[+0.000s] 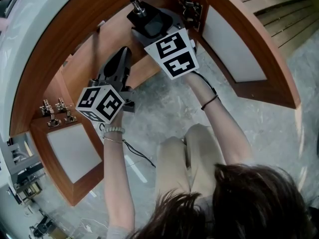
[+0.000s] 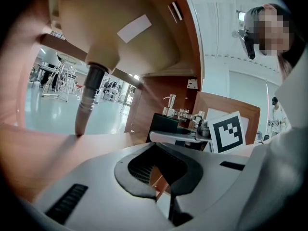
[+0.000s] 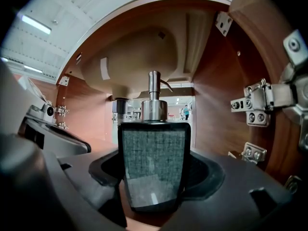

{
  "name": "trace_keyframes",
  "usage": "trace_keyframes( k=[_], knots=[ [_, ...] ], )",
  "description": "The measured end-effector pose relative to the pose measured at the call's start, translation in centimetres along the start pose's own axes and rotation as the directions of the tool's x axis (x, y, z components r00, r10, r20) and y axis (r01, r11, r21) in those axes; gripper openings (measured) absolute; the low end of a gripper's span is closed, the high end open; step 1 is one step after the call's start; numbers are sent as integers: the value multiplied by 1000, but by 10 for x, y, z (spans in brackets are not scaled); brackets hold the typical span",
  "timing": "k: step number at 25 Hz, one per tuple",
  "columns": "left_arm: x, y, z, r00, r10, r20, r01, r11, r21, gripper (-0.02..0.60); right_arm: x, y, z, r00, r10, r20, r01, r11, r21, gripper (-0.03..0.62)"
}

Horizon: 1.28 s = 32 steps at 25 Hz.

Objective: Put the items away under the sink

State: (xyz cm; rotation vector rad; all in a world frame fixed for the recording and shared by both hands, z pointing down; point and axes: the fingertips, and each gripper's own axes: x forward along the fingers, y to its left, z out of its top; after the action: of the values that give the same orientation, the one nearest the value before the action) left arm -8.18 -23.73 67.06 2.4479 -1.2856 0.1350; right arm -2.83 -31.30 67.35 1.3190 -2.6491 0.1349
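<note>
Partly, right tongs (image 3: pixel 155 177) hide dispenser (image 1: pixel 149 22) (base).

bright, even indoor light from ceiling strip lamps (image 3: pixel 36 25); the cabinet interior (image 3: pixel 211 105) lies in softer shade. both gripper views bend strongly at the edges with black vignetted corners; nearest surfaces blur. a pale reflection marks the soap dispenser (image 3: pixel 154 167).

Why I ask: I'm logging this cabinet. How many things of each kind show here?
soap dispenser: 1
grippers: 2, left gripper and right gripper
cabinet doors: 2
drain pipe: 1
Total: 6
</note>
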Motion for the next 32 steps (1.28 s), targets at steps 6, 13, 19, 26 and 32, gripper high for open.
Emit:
trace_keyframes(
  k=[6,13,19,26,32],
  knots=[
    [-8,-6,3,1000,2,-9,-2,1000,-13,2,-4,-4,1,1000,-28,-2,28,999,26,330],
    [-24,-22,11,999,1,-39,-3,999,-48,2,-23,-3,13,999,-40,-32,42,996,76,348],
    [-34,-37,24,998,-11,-60,7,998,-70,2,-44,-5,26,996,-62,-59,68,992,103,347],
    [-43,-54,37,997,-24,-76,17,995,-94,2,-65,6,48,997,-41,-72,49,993,110,336],
    [-58,-71,50,995,-34,-95,23,993,-117,2,-86,18,68,995,-22,-93,33,993,114,217]
  ],
)
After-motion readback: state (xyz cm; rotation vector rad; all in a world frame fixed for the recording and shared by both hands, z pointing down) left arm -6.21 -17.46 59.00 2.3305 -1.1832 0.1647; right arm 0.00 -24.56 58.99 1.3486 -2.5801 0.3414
